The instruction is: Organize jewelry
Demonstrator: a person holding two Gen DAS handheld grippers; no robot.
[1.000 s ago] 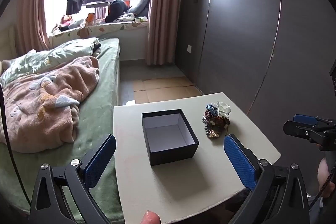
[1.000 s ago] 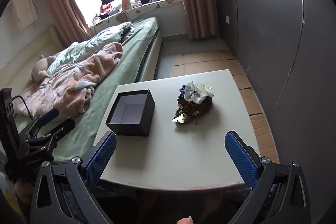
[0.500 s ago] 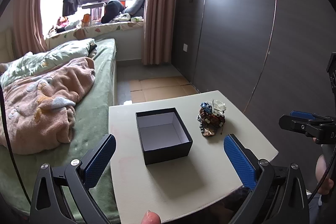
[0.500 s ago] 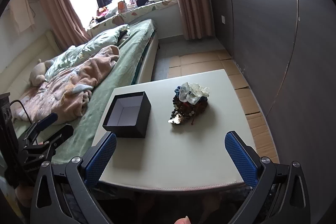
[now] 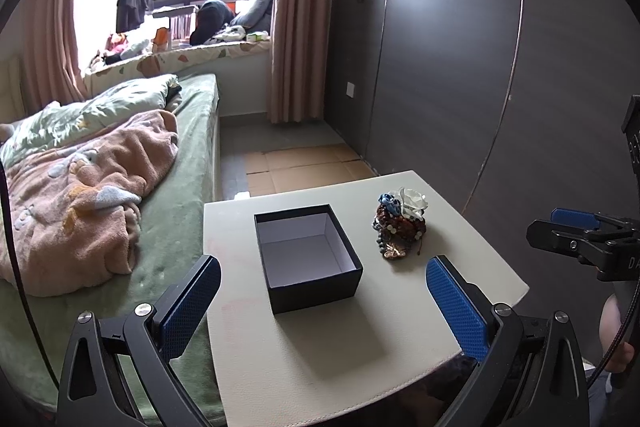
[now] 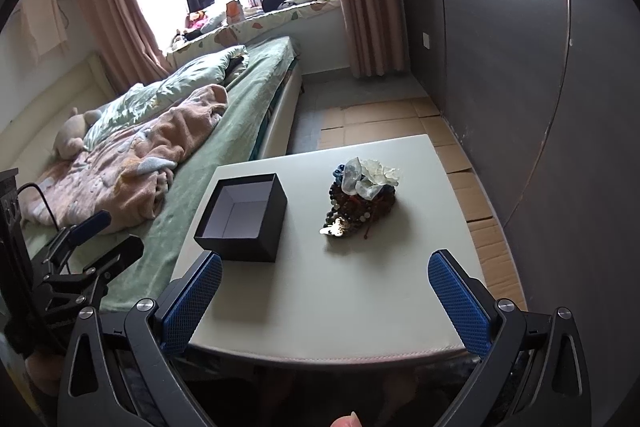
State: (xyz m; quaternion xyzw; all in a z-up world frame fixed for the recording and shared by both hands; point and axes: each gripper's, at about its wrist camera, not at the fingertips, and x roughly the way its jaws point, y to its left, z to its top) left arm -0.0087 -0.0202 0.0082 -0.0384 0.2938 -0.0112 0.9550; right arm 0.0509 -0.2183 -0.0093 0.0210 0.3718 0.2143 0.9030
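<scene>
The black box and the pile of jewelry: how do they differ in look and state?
The black box is one square, dark, rigid thing; the pile of jewelry is a loose, many-coloured heap of beads. The box stands open with nothing inside; the pile lies apart from it. Both rest on the white table, untouched.

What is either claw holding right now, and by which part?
Nothing. The left claw and right claw are both open and empty; the jewelry pile lies untouched on the table beside the black box.
</scene>
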